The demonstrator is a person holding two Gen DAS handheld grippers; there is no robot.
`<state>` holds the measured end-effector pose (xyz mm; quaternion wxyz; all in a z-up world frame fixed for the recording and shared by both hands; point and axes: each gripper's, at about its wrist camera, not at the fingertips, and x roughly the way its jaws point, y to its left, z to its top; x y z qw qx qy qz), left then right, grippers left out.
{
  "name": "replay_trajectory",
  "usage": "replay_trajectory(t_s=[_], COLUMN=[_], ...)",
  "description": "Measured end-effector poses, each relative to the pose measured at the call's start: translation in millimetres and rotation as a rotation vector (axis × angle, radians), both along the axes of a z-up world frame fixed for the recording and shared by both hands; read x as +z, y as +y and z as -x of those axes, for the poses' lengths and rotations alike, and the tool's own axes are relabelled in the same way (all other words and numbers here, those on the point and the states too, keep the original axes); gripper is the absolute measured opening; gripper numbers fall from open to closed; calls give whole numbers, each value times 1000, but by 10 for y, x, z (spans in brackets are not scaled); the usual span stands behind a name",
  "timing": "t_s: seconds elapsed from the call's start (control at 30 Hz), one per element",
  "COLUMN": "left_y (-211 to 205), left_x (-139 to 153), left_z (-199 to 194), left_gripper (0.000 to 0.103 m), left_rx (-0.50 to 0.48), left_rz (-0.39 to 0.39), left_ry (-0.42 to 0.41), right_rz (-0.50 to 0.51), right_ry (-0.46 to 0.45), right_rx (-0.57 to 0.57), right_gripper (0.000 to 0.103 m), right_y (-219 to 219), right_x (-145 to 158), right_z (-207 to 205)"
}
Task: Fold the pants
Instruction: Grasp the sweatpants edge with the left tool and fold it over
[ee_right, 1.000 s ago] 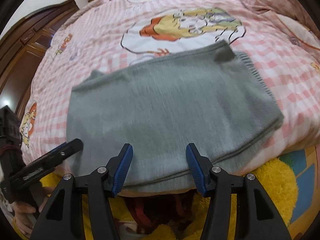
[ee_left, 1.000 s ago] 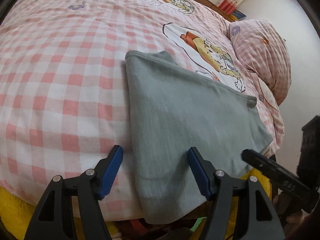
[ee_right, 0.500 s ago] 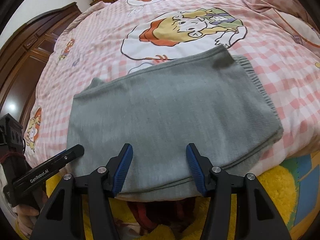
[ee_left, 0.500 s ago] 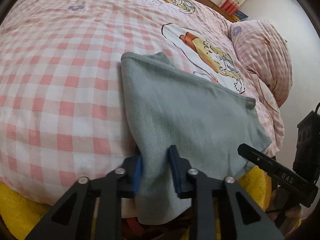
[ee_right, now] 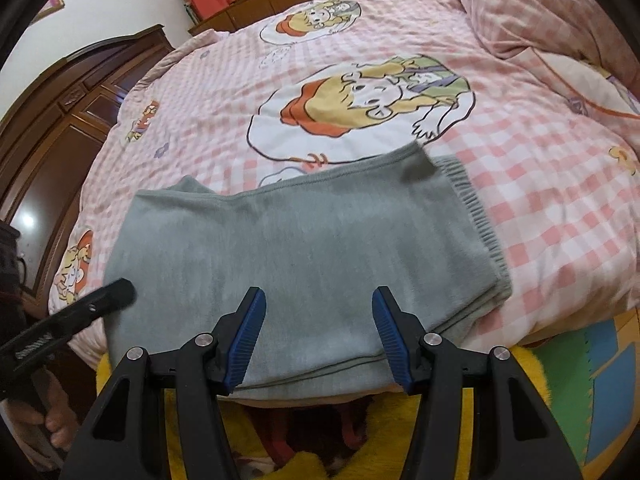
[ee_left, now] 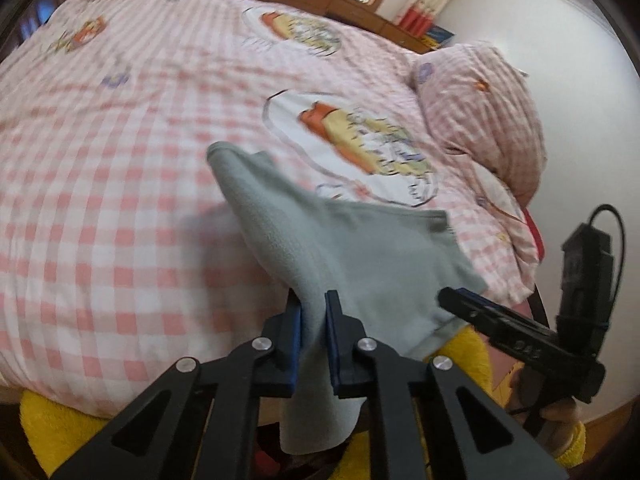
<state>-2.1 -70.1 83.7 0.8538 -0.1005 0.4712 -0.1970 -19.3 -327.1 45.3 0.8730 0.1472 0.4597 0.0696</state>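
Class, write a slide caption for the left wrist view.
Left gripper clamps grey pants on checked bedspread.

The pants point(ee_right: 304, 248) lie on the bed point(ee_right: 540, 184) ahead of the right claw point(ee_right: 318, 336); the pillow point(ee_right: 532, 12) sits beyond, to its right.

left-wrist view motion-blurred, pants point(ee_left: 344, 248) edge hidden between pads — hem below bed edge unseen
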Motion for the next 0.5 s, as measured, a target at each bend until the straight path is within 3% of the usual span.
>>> replay_trajectory(t_s=[0.3,0.5], left_y=[-422,-747], left_x=[378,453], left_z=[7,-67], left_gripper=[10,10], left_rx=[-110,-173], left_rz=[-17,-49], left_ry=[-80,-104], right_rz=[-26,-12], right_ry=[-41,-49], right_rx=[-44,-50], right_gripper=[56,56], right_y=[-215,-335], right_x=[102,130], right_z=[94,87])
